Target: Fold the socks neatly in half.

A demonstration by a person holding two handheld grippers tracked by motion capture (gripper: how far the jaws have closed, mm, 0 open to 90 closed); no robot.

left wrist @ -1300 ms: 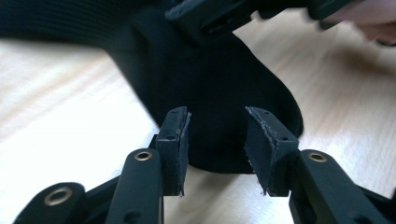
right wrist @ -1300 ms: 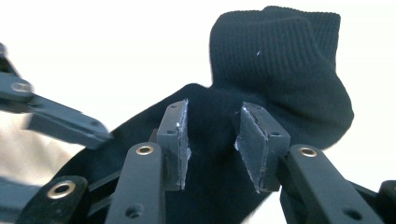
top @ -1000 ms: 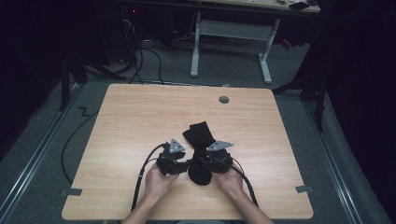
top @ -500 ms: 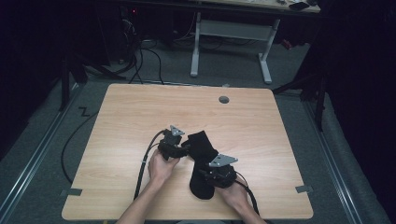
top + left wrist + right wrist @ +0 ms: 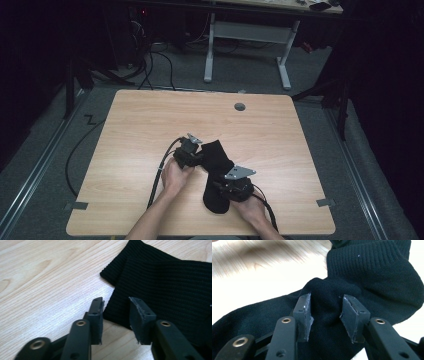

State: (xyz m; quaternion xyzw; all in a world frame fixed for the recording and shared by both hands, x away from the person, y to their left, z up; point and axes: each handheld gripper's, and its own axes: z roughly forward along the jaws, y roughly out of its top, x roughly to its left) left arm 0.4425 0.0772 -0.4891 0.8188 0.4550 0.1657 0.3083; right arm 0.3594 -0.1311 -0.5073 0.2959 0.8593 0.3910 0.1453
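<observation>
A black sock [image 5: 218,155] lies lengthwise on the wooden table [image 5: 150,120], cuff away from the person. My left gripper [image 5: 201,156] is at the cuff's left edge. In the left gripper view its jaws [image 5: 116,302] have just been closing and stand apart over the ribbed cuff's [image 5: 162,277] near corner, with the pads off the cloth. My right gripper [image 5: 222,187] is over the sock's lower half. In the right gripper view a raised fold of the sock [image 5: 374,270] sits pinched between its pads [image 5: 325,298].
A grey round cable hole [image 5: 240,106] is set near the table's far edge. Black cables [image 5: 157,180] trail from both grippers toward the front edge. Tape marks [image 5: 76,205] sit at the front corners. A white-legged desk [image 5: 245,40] stands beyond the table.
The hands have drawn apart: the left went away from the person to the cuff, the right came nearer and rightward, pulling the bunched sock out lengthwise. Little has moved since half a second ago.
</observation>
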